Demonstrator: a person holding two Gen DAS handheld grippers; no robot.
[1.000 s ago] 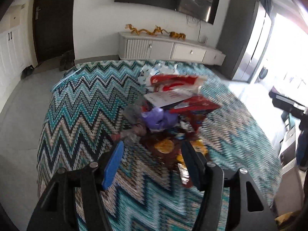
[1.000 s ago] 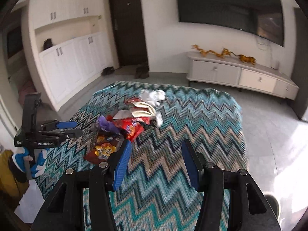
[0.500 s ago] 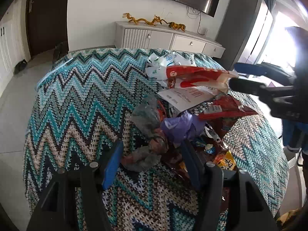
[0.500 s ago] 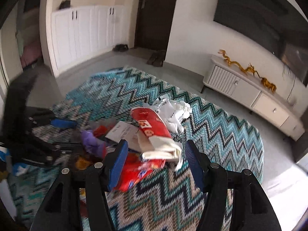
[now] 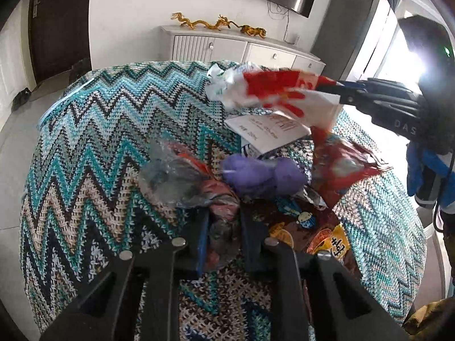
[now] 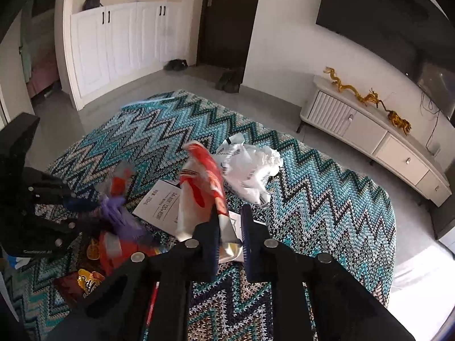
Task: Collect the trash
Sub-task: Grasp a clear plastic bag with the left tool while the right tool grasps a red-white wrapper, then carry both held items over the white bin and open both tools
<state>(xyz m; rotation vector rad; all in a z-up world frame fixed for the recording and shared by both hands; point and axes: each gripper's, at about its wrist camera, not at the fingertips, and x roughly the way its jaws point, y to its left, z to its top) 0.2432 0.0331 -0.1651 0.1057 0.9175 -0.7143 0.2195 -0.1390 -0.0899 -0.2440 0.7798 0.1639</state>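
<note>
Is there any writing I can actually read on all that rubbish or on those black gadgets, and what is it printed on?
"DAS": white letters on the black body of the right gripper, cut off at the frame edge.
White paper sheet: printed lines, too blurred to read.
Orange snack packet: one large bold character, not legible.
Red and white wrapper: a label, blurred.
Left gripper: no writing visible.

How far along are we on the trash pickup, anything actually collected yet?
Nothing looks collected yet, and no bin is in view. In hand: the right gripper is shut on the red and white wrapper, and the left gripper pinches a crumpled clear wrapper. Left on the rug: purple glove, paper sheet, white crumpled bag, snack packets.
</note>
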